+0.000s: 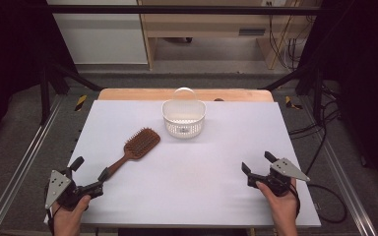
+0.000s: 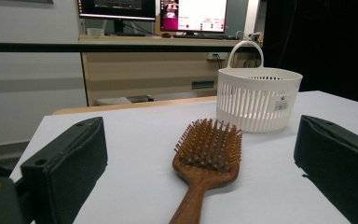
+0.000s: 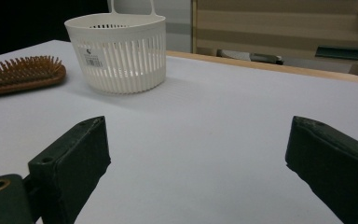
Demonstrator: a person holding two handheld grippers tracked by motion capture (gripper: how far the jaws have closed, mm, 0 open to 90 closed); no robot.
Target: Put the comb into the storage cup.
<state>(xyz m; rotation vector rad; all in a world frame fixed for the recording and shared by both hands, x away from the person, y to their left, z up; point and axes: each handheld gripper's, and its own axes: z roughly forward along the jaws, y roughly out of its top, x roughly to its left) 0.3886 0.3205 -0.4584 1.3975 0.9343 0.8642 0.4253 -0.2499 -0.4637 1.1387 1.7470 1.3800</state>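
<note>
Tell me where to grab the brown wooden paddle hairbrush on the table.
Grip the brown wooden paddle hairbrush by its slim handle, coming from the near left. The handle points at the open left hand-held gripper, and the bristles face up.

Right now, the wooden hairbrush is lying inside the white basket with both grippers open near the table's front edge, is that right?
Not quite: the wooden hairbrush lies on the table, left of and nearer than the white basket, as the high view shows. The rest holds: the left gripper and right gripper are open near the front edge.
</note>
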